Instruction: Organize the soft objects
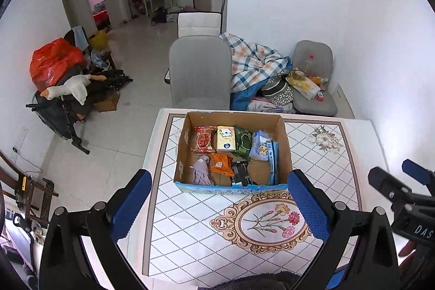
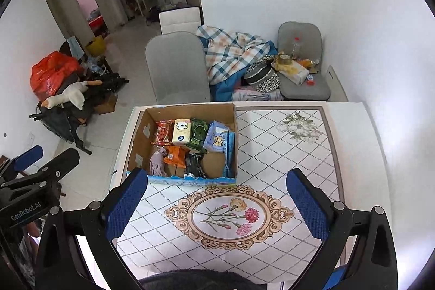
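Both the left gripper (image 1: pixel 218 204) and right gripper (image 2: pixel 216 201) hover with fingers apart and empty, near the cardboard box (image 1: pixel 282 143) on the surface, soft packets (image 1: pixel 225 139) lined up inside, likely sorted.

Ahead of the tongs, a brown box (image 1: pixel 282 143) with a blue-printed front edge; inside, a red pack (image 1: pixel 203 139), a cream pack (image 1: pixel 225 138), a green pack (image 1: pixel 242 142), a pale blue pack (image 1: pixel 260 146), an orange pack (image 1: pixel 220 164), a black pack (image 1: pixel 240 172), a lilac cloth (image 1: pixel 201 171); beneath the blue pads (image 1: pixel 131 204), a white diamond-patterned tablecloth (image 1: pixel 190 235) with pink flowers; beyond, a grey chair (image 1: pixel 199 72) and a plaid blanket (image 1: pixel 252 61).
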A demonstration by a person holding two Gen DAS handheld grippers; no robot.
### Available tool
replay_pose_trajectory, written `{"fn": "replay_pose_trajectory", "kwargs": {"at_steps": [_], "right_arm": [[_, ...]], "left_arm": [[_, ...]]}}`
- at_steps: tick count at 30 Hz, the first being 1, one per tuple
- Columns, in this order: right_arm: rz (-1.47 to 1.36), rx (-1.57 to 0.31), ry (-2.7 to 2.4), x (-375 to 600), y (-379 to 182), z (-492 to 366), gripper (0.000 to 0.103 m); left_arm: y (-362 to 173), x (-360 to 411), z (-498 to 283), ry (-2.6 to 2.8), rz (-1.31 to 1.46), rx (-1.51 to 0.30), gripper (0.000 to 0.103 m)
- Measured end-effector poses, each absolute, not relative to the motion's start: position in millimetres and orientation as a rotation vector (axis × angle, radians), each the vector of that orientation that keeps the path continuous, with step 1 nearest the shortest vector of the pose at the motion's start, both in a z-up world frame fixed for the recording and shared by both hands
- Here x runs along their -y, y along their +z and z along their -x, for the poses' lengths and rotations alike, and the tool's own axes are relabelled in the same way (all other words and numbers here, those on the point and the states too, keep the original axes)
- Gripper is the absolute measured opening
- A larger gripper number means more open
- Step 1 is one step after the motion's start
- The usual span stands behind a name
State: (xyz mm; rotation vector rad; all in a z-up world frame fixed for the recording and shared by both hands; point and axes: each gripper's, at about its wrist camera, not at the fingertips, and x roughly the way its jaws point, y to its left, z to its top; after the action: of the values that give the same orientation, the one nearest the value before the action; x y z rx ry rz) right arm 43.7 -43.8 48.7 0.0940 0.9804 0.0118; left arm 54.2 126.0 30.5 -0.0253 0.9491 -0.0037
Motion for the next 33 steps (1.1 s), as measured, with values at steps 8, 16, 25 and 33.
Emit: {"fn": "replay_pose_trajectory", "kwargs": {"at_steps": [8,16,25,33], "right_arm": [[-0.087,-0.975,-0.024,50.8,51.6,-36.8,0.103],[-0.078,-0.988,-0.035,52.0,45.3,-34.5,0.103],[-0.072,-0.965,-0.053,53.7,51.5,-32.4,0.103],[-0.055,-0.969,-0.064,53.1,51.9,-33.4,0.103]], "left_arm": [[26.2,-123.9,-49.3,-0.007,0.037,-0.952,0.102],[25.3,-119.0,-45.9,-0.008,0.026,-0.962,0.102],[25.3,-117.3,-43.4,0.006,0.019,-0.958,0.102],[26.4,-117.0,-42.8,0.012,0.016,-0.953,0.102]]}}
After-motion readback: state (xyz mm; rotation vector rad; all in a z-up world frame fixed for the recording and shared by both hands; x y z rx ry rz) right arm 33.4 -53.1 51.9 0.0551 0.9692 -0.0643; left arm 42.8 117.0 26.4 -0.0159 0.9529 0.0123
